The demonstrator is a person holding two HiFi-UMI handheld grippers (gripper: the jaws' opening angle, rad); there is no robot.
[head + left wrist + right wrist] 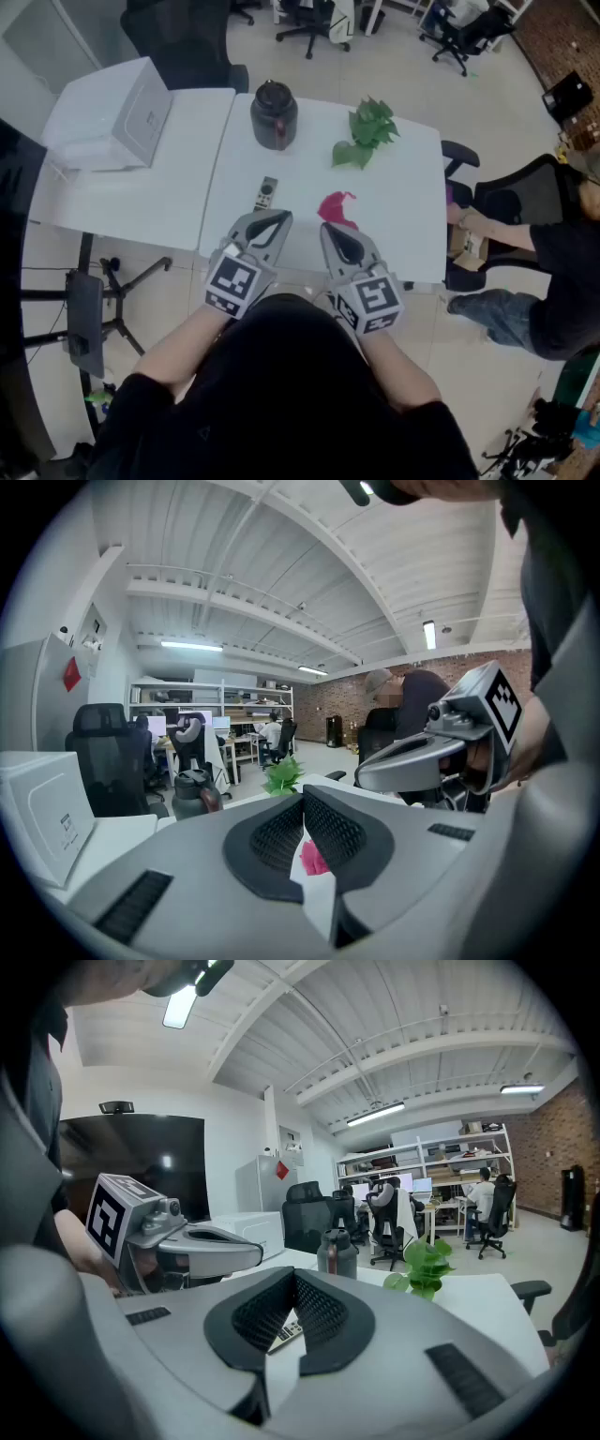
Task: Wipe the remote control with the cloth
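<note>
**Both jaws closed and empty; cloth and remote not yet picked up**

The remote control point(266, 193) lies flat on the white surface point(403, 234), just ahead of the left gripper point(277, 222). The pink cloth point(338, 208) lies crumpled to the remote's right, a little apart from it and just ahead of the right gripper point(333, 232). Both grippers hover at the near edge with their jaws pressed together and nothing between them. Neither touches anything.

The step in hand looks like the first reach. Each pair of jaws must open before going down. The right could take the cloth by a raised fold, so that a loose bunch hangs free for wiping. The left could pin or grip the remote at its near end, off the buttons, so it does not slide. Strokes are best run along the remote's length.

No writing can be read. The remote's keys are too small and the label on the white box point(112, 117) is blurred. The cubes point(232, 281) carry only black-and-white square patterns. A dark jug point(274, 114) and a leafy sprig point(367, 133) stand farther back, clear of the work.
</note>
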